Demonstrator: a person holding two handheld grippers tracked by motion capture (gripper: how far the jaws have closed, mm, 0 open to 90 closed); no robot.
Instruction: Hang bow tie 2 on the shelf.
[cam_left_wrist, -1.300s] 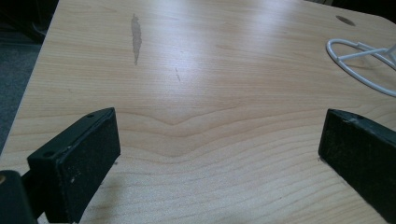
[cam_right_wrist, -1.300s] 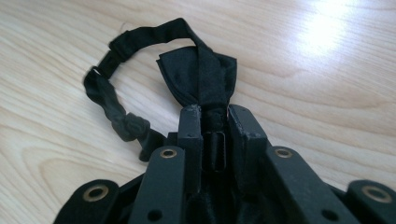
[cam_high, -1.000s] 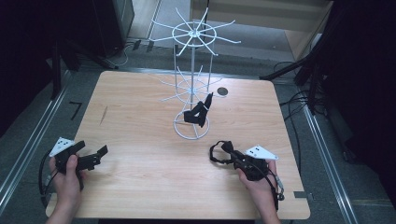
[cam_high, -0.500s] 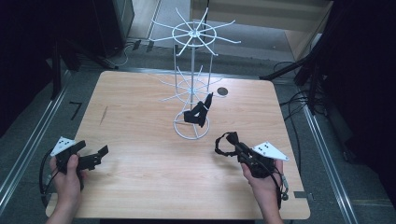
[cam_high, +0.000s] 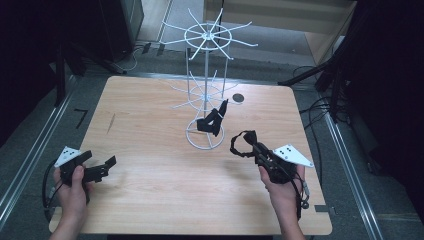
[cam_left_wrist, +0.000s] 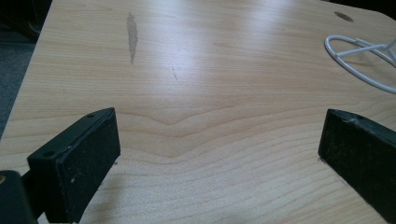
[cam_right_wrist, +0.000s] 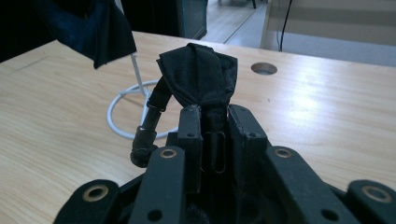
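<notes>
Black strap (cam_right_wrist: 201, 77) clamped in right gripper (cam_right_wrist: 212, 112); left gripper (cam_left_wrist: 219, 154) wide apart over bare table (cam_left_wrist: 210, 70)

Pale wood-grain desk (cam_left_wrist: 201, 93), smooth with a soft sheen and one dull grey smear (cam_left_wrist: 132, 35). White-coated wire rack (cam_high: 205, 90), slightly glossy. Matt black cloth strap (cam_right_wrist: 201, 79) pinched in the right hand-held gripper (cam_right_wrist: 215, 116), its black pads (cam_left_wrist: 88, 154) scuffed and speckled.
</notes>
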